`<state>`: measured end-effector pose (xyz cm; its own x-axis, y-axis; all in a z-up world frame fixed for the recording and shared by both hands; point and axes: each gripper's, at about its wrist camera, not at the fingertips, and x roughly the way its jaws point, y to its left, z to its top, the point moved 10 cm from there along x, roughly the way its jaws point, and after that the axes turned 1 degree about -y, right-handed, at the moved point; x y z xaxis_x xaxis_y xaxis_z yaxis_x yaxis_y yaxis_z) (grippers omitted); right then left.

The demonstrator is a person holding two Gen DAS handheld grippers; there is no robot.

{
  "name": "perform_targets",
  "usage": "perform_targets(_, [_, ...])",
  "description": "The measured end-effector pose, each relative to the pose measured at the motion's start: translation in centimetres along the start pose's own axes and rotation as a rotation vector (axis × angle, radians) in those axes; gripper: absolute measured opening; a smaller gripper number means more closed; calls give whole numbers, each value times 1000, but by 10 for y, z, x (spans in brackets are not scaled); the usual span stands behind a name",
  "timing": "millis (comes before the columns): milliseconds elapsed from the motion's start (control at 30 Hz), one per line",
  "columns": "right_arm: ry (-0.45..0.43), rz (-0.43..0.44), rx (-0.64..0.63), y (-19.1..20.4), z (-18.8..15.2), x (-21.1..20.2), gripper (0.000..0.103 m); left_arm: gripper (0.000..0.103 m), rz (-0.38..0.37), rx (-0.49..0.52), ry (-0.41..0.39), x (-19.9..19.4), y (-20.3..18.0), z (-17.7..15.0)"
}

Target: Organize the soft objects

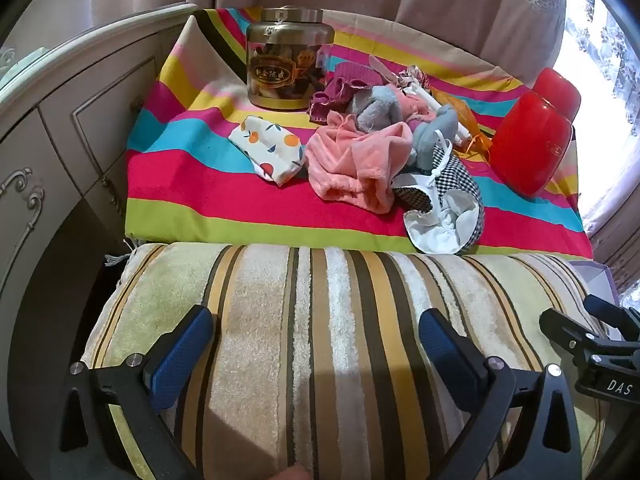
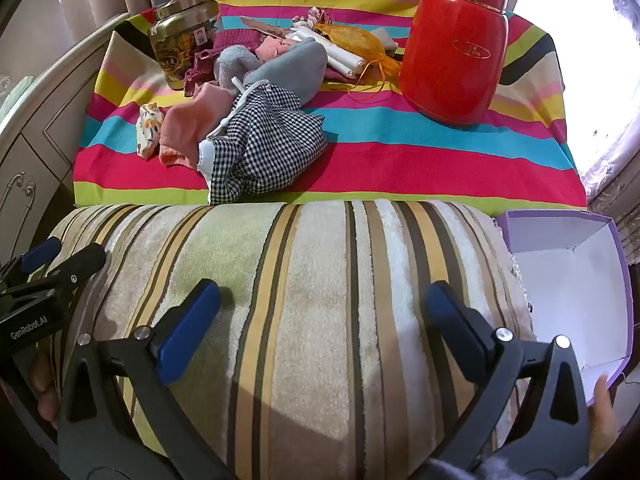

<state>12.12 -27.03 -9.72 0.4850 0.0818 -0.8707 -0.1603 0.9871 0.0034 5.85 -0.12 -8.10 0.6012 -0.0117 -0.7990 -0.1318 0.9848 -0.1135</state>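
Well apart from both grippers, the soft things lie heaped on a bright striped cloth (image 1: 192, 184) at the far side of the scene, beyond a plush striped cushion (image 1: 320, 320) that fills the near ground. In the left wrist view the heap's long axis runs from the jar at the upper left down toward the lower right. A small white pouch printed with oranges (image 1: 269, 147) lies just left of the heap, its length slanting from upper left to lower right. Beside it a crumpled pink fleece cloth (image 1: 356, 164) touches a black-and-white houndstooth bag (image 1: 448, 192), whose white-lined mouth opens toward the cushion. A grey plush toy (image 1: 378, 106) rests on top of the pile, with a magenta knitted piece (image 1: 340, 88) behind it against a gold-lidded clear jar (image 1: 289, 60) standing upright. A red flask (image 1: 532, 140) stands at the right of the cloth, well clear of the heap. An open lilac box (image 2: 616, 280) with a white inside sits at the cushion's right end. The left gripper (image 1: 316, 340) hovers over the cushion, jaws spread wide with nothing between them. The right gripper (image 2: 324, 312) does likewise, pads fully apart and bare, near the box.
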Motion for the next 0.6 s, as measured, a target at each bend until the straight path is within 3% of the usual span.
perform_targets(600, [-18, 2, 4, 1, -4, 0, 103, 103, 11, 0, 9, 3, 0, -2])
